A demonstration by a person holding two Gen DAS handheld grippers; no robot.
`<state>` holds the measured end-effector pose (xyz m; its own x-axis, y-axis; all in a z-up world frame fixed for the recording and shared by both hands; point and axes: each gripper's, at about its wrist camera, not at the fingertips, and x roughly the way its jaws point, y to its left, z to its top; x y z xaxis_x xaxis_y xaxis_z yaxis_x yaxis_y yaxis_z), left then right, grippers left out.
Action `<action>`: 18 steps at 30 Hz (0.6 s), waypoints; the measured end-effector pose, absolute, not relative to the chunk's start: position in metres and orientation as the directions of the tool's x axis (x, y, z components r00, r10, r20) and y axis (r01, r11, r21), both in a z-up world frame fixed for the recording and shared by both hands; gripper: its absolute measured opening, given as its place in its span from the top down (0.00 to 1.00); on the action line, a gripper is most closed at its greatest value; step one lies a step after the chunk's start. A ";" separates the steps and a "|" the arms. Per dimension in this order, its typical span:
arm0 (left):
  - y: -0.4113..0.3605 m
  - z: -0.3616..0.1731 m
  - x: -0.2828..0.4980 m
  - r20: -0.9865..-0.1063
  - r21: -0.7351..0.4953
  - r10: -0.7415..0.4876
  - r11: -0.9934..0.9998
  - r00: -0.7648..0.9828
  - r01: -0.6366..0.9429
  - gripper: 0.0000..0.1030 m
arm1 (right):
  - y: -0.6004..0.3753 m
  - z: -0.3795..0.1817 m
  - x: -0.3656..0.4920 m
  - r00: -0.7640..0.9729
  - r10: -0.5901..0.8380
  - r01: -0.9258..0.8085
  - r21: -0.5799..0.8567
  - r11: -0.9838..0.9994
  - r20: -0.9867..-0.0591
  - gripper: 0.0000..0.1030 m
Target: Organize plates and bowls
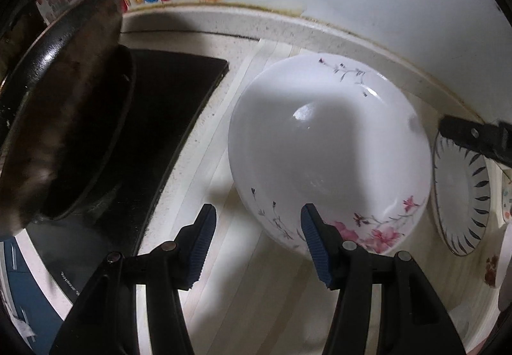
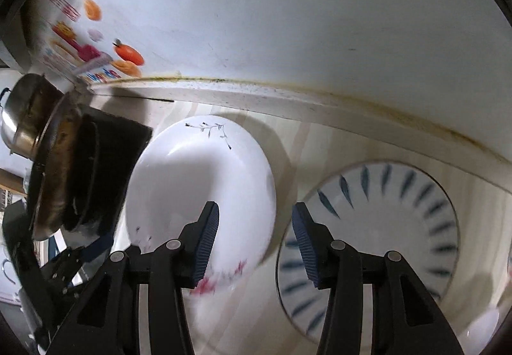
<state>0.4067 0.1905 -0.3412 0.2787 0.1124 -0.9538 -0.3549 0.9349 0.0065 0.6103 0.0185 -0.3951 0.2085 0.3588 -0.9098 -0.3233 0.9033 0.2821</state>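
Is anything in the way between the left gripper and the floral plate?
Nothing visible. The left gripper is open right at the floral plate, one finger over its near rim; only bare counter lies between.

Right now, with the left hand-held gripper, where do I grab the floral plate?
Pinch the near rim of the floral plate, by the pink flowers. It lies flat on the counter, so come in low from the front. The left hand-held gripper is open, one finger over that edge.

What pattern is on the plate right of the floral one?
White plate with dark blue leaf-like strokes radiating around its rim; clearest in the right wrist view.
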 end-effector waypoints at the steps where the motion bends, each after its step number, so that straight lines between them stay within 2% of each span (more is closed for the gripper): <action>1: 0.191 -0.344 0.409 -0.956 0.007 0.111 0.935 0.273 -0.354 0.49 | 0.023 -0.401 0.616 0.199 0.355 -0.325 0.280 0.903 -0.913 0.51; 8: 0.200 -0.366 0.422 -0.972 -0.040 0.050 0.929 0.232 -0.368 0.50 | 0.044 -0.432 0.639 0.155 0.323 -0.349 0.254 0.902 -0.934 0.53; 10: 0.205 -0.371 0.425 -0.972 -0.062 0.031 0.923 0.234 -0.380 0.68 | 0.048 -0.441 0.645 0.144 0.306 -0.342 0.242 0.908 -0.941 0.59; 12: 0.208 -0.372 0.427 -0.969 -0.082 0.018 0.917 0.246 -0.389 0.71 | 0.047 -0.451 0.649 0.118 0.323 -0.333 0.269 0.904 -0.939 0.72; 15: 0.209 -0.370 0.428 -0.966 -0.070 0.036 0.918 0.256 -0.390 0.71 | 0.048 -0.454 0.649 0.137 0.314 -0.346 0.251 0.904 -0.940 0.80; 18: 0.209 -0.367 0.427 -0.962 -0.070 0.040 0.919 0.270 -0.388 0.72 | 0.045 -0.454 0.647 0.143 0.334 -0.357 0.266 0.896 -0.932 0.83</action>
